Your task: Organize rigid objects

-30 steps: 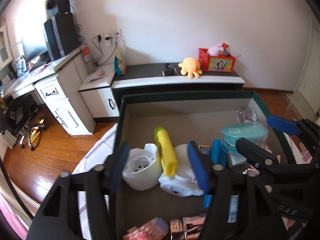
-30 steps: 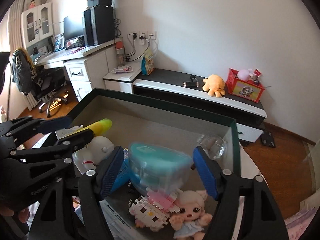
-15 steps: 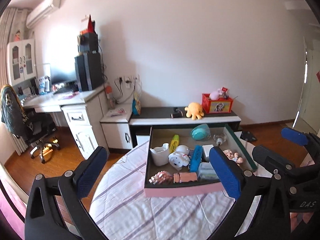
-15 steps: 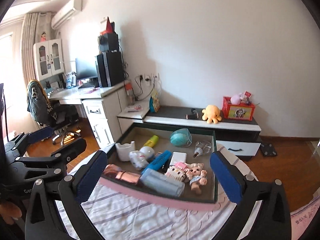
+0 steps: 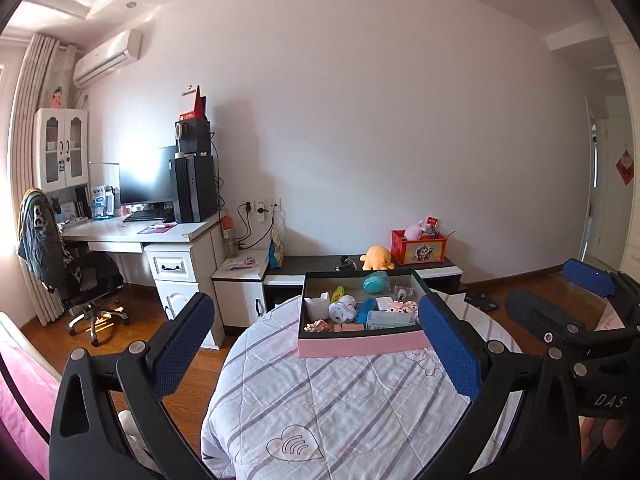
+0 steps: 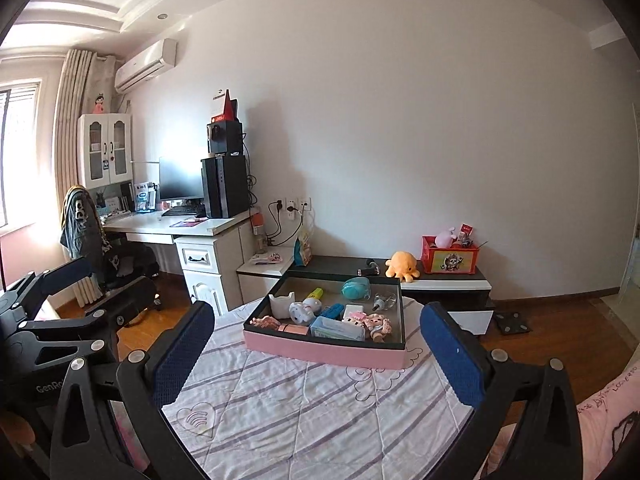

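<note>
One pink box on quilted table

The right tongs read "DAS", the left tongs "GenRo".

Tray on the round table

The tray sits at the table's far edge (toys inside), the low cabinet behind it.
</note>
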